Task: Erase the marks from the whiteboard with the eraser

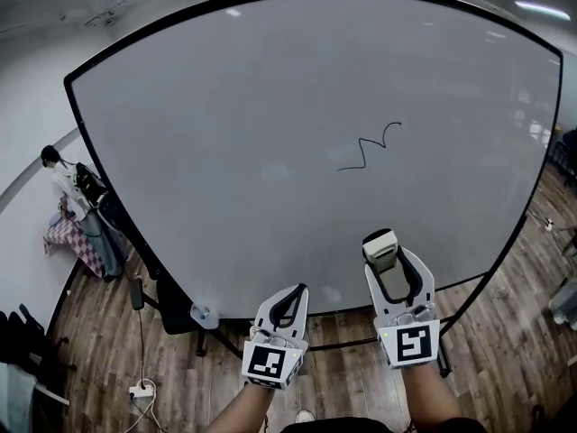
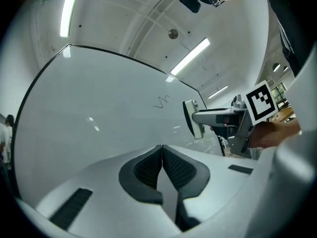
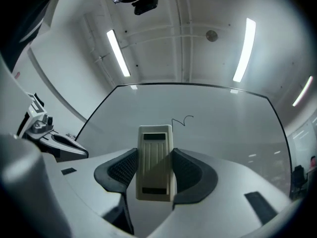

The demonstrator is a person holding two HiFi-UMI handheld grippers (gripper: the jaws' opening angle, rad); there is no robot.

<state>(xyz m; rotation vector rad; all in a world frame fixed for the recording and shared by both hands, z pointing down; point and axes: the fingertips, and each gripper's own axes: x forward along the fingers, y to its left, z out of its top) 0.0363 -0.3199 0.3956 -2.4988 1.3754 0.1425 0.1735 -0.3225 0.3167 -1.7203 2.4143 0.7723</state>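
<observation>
A large whiteboard (image 1: 270, 124) fills the head view, with one black squiggle mark (image 1: 370, 149) right of its middle. My right gripper (image 1: 382, 253) is shut on a cream eraser (image 1: 380, 247), held upright below the mark and apart from the board. In the right gripper view the eraser (image 3: 155, 162) sits between the pads with the mark (image 3: 182, 120) just above its top. My left gripper (image 1: 296, 295) is shut with nothing in it, low and left of the right one; its pads (image 2: 148, 170) meet in the left gripper view, which also shows the eraser (image 2: 192, 119) edge-on.
The whiteboard stands on a black wheeled frame (image 1: 171, 314) over a wooden floor (image 1: 99, 350). A person (image 1: 63, 183) stands far left by a checked table (image 1: 72, 242). A power strip (image 1: 140, 390) with cable lies on the floor at lower left.
</observation>
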